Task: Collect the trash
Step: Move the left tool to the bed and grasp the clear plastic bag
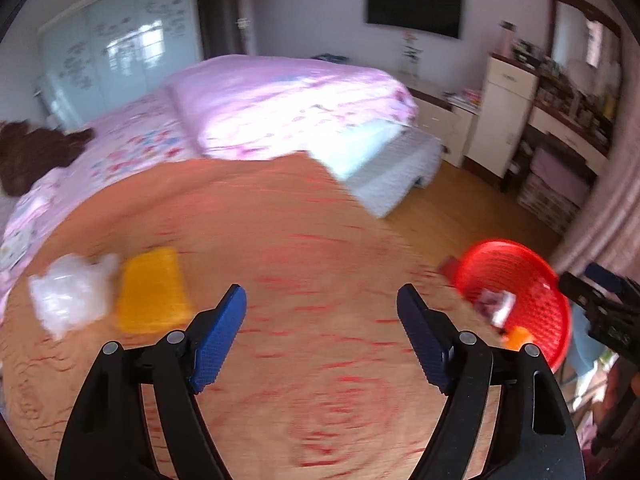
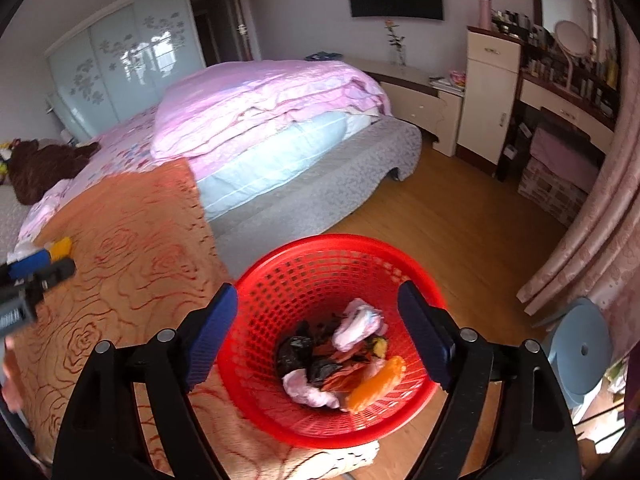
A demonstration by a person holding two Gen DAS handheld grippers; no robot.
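The left claw [image 1: 322, 304] hangs over the orange rose-patterned cloth [image 1: 304, 240] with its blue pads spread wide and nothing between them. Ahead of it and off to its left, two pieces of trash lie on the cloth: a yellow packet [image 1: 150, 290] and, touching the packet's far left edge, a crumpled clear plastic bag [image 1: 68, 294]. Both are well clear of the pads. This view is smeared by motion, so finer detail of the two pieces is hard to make out.

To the left claw's right stands the red mesh basket [image 1: 532, 280], at the edge of the cloth-covered surface, and the tip of the other claw shows just past it.

The right claw [image 2: 318, 318] is poised directly above that basket [image 2: 280, 276], its pads also wide apart and holding nothing; the basket's mouth fills the gap between them. Down inside lie collected scraps: a black plastic bag [image 2: 298, 350], a pink-and-white wad of wrapping [image 2: 358, 322], another pale wad [image 2: 310, 390] nearer the claw, some orange-brown wrappers [image 2: 346, 372] and an orange piece [image 2: 378, 384] against the wall on the claw's right side.

Beyond both claws is a bed [image 2: 256, 120] with pink bedding, and a wooden floor [image 2: 440, 208] stretches away to the right of the basket. A pale blue stool [image 2: 582, 350] sits low at the right claw's right.
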